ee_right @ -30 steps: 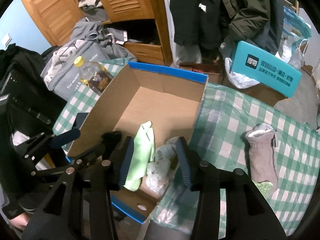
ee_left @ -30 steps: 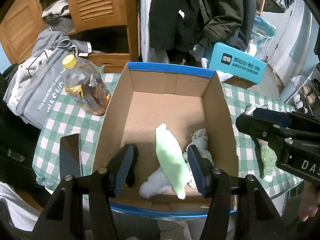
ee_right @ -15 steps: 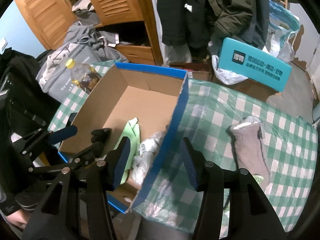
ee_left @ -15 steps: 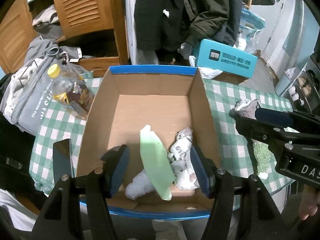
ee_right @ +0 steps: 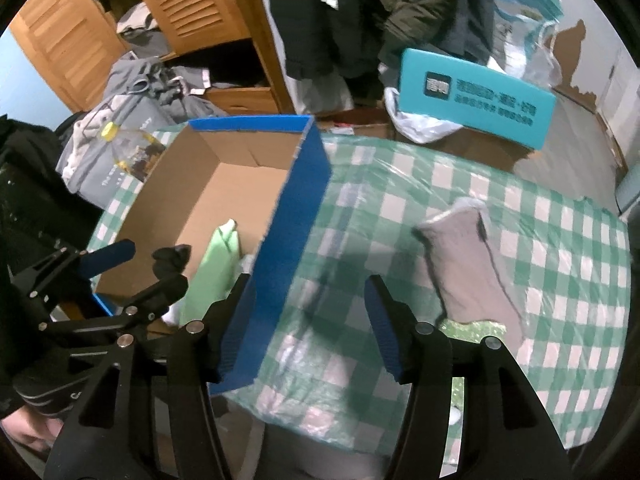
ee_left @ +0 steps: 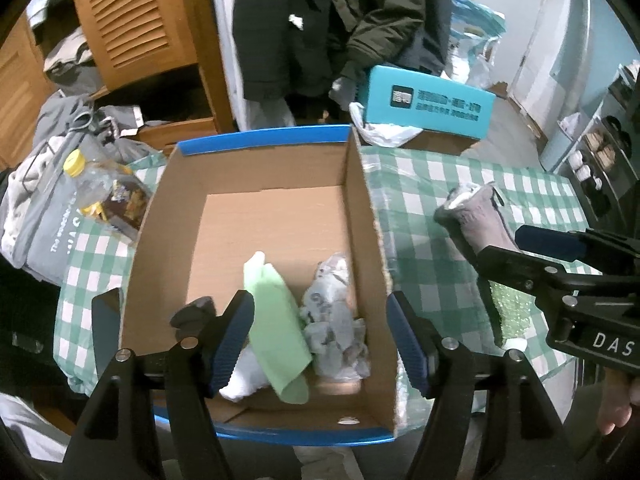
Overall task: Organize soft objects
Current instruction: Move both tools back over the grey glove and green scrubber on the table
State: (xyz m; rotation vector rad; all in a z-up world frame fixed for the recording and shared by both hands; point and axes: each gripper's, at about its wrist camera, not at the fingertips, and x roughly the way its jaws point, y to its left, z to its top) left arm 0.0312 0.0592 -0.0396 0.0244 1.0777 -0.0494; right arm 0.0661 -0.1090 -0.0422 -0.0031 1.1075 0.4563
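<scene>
**A:** Left wrist view first: left gripper (ee_left: 320,336) hanging over the near end of the cardboard box (ee_left: 276,216), jaws spread wide, nothing between the pads.

**B:** And inside the box?

**A:** Light green cloth (ee_left: 276,320) lying lengthwise near the front wall, draped over a white piece (ee_left: 244,376). Just right of the green cloth, a crumpled grey-printed cloth (ee_left: 336,324), close against the right wall of the box. Black item (ee_left: 192,316) at the left inner wall, partly hidden behind the left finger; hard to tell what kind.

**B:** Outside the box?

**A:** Right of the box, on the green checked tablecloth (ee_left: 420,196), a grey sock (ee_left: 476,216) lying flat, well apart from the box wall. Nearer than the sock, a sparkly green piece (ee_left: 512,312), touching or overlapping the sock's near end; can't say which.

**B:** Right wrist view?

**A:** Right gripper (ee_right: 308,324) above the tablecloth just right of the box's blue outer wall, jaws also parted wide and empty. Left pad close to that wall; contact impossible to judge. Sock off to the right of the gripper, not between the fingers.

**B:** Left of the box?

**A:** Bottle with a yellow cap (ee_left: 104,188) lying beside the box's left wall, grey clothes (ee_left: 48,200) past it. Behind the box, a teal carton (ee_left: 428,104).
</scene>
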